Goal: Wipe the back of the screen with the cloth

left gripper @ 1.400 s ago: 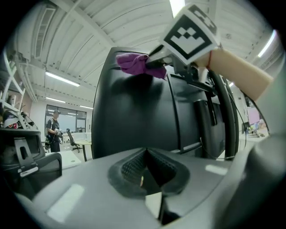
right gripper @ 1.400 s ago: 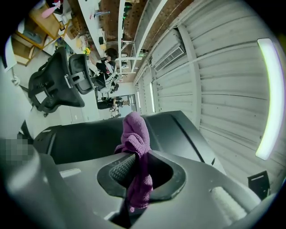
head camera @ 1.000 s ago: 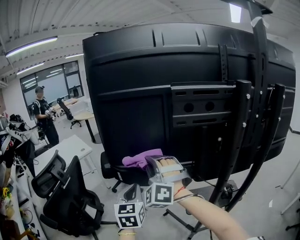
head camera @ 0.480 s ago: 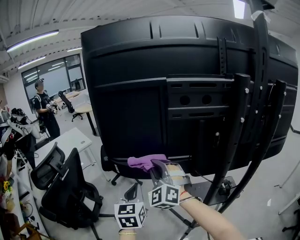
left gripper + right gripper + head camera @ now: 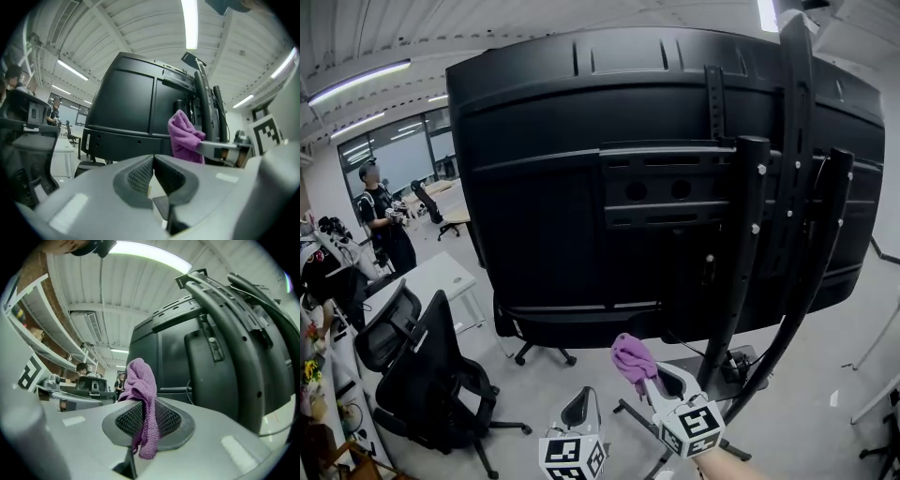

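Purple cloth [image 5: 140, 380] sits pinched between the fingers of our right gripper [image 5: 149, 413]. It is bunched, with a tuft standing above the tips and a tail hanging below them. It touches nothing. The screen back [image 5: 581, 169] lies above and ahead of these fingers, its lower edge clear of the cloth. Our left gripper [image 5: 153, 170] has its fingers closed together with nothing between them, held low beside the right one. A stand post [image 5: 739, 272] rises just right of the cloth-holding fingers.

We judge the wipe to be between strokes, with the cloth off the panel. The next move calls for raising the fingers to the black casing, pressing the tuft flat against it, and sweeping across. The sweep must steer clear of the stand post and the mounting bracket [image 5: 675, 192].
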`<state>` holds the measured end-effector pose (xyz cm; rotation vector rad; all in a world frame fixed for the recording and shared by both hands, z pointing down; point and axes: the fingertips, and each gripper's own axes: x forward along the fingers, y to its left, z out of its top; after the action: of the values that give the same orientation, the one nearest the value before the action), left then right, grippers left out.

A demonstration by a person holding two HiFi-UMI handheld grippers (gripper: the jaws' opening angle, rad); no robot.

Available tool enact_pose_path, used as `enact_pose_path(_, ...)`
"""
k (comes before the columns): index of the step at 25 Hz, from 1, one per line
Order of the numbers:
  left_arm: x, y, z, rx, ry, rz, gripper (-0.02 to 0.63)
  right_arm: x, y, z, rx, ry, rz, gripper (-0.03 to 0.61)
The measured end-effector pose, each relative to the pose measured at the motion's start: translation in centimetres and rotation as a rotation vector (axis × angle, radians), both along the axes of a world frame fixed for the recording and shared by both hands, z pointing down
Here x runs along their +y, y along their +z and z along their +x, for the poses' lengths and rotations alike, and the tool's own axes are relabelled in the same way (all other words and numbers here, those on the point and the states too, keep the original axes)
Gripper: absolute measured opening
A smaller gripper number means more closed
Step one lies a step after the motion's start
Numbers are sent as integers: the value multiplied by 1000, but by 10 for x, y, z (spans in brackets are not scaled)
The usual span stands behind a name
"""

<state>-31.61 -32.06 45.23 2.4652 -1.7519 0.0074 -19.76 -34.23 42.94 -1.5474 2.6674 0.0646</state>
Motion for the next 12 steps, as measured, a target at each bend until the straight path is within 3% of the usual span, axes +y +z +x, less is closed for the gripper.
enact_pose_path(5,22,12,25,2,8,-15,8,34,13,41,-49,43,-44,49)
enact_pose_path(12,59,16,53,3,11,-31,8,80,21,53,-70,23,-72,49)
